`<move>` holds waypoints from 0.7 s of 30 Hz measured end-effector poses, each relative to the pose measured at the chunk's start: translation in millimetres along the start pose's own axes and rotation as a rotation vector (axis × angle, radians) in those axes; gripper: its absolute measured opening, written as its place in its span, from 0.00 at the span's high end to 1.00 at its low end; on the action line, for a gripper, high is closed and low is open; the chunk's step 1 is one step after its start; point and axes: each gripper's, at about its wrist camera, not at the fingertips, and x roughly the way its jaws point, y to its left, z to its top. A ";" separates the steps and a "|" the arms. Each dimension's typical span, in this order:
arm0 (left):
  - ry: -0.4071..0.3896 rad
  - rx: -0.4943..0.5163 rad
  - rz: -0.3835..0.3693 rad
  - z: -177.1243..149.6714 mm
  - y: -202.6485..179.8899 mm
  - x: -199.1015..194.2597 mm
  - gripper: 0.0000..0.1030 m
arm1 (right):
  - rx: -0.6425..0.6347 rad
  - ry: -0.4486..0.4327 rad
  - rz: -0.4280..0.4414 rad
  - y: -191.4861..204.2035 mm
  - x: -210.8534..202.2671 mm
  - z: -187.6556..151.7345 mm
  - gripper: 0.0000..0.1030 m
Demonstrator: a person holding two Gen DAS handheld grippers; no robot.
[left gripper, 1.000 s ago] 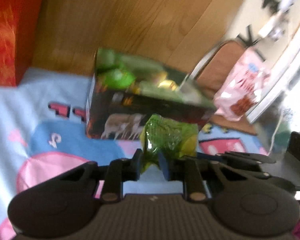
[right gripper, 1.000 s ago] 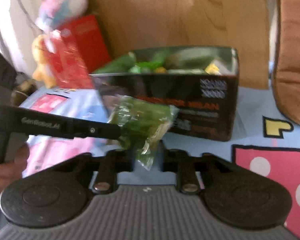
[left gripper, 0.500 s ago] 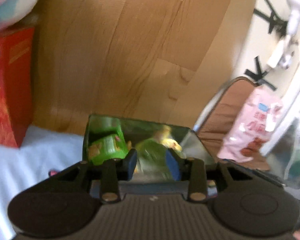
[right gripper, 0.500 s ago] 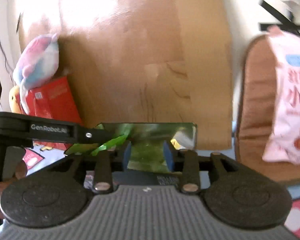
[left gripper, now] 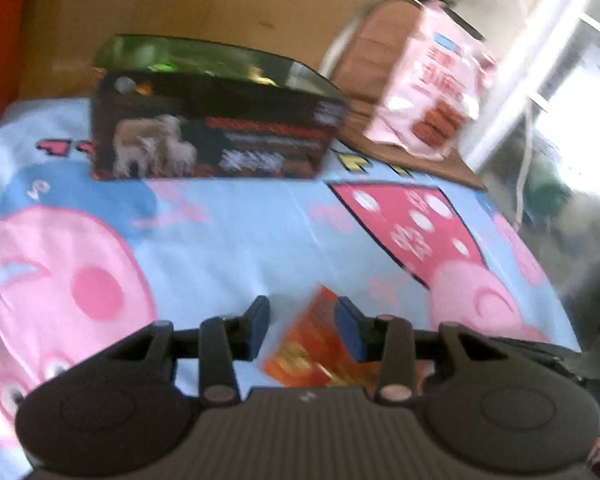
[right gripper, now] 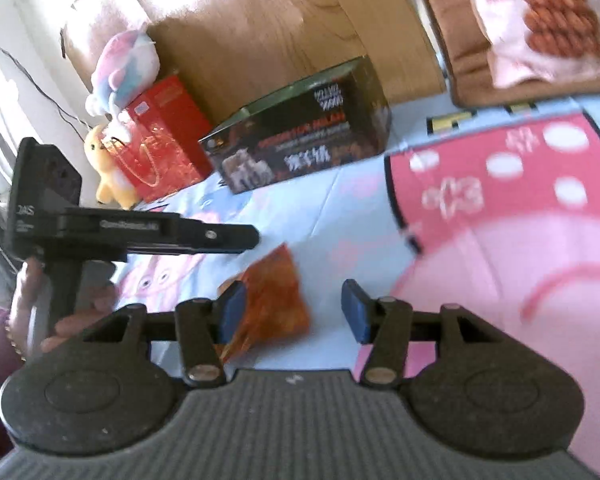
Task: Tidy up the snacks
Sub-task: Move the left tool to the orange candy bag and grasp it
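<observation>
An orange snack packet (left gripper: pixel 316 344) lies on the cartoon-print cloth (left gripper: pixel 240 240) near the front. My left gripper (left gripper: pixel 302 312) hovers over it, jaws opening; the packet sits between them by the right pad, not pinched. In the right wrist view the same orange packet (right gripper: pixel 276 284) rests close to the left finger of my right gripper (right gripper: pixel 293 296), whose jaws are opening wide and grip nothing. The dark open box (left gripper: pixel 212 140), further back, holds green snack packs (left gripper: pixel 164 66). The left gripper (right gripper: pixel 248 239) reaches in from the left, held by a hand.
A pink snack bag (left gripper: pixel 436 88) leans on a brown cushion at the back right. Left of the dark box (right gripper: pixel 308 136) stand a red gift bag (right gripper: pixel 160 140), a pastel plush (right gripper: pixel 124 64) and a yellow plush (right gripper: pixel 108 176). A wooden board rises behind.
Both grippers carried green packets to the dark box and let them go over it. They have since drawn back to the front, where the orange packet lies, with jaws apart.
</observation>
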 end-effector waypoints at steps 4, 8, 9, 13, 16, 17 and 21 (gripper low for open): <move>-0.012 0.055 0.003 -30.0 -22.5 -11.7 0.65 | 0.062 0.007 0.055 5.9 -7.8 -10.2 0.47; -0.023 -0.011 -0.014 -47.8 -22.6 -24.0 0.77 | -0.016 -0.007 -0.001 25.9 -3.6 -15.1 0.52; -0.022 -0.042 -0.032 -49.4 -17.8 -26.1 0.77 | -0.040 -0.008 -0.018 31.0 -3.7 -15.5 0.52; 0.008 -0.129 -0.097 -58.2 -5.4 -34.7 0.76 | -0.094 -0.005 -0.038 37.3 -5.6 -21.7 0.53; 0.030 -0.120 -0.110 -66.2 -8.6 -40.7 0.73 | -0.119 0.023 -0.008 42.1 -12.9 -27.4 0.52; 0.032 -0.125 -0.111 -67.6 -6.8 -45.2 0.72 | -0.126 0.031 0.000 43.6 -16.8 -29.7 0.52; 0.009 -0.163 -0.082 -64.1 3.3 -56.9 0.59 | -0.115 0.022 -0.016 35.8 -34.4 -39.9 0.52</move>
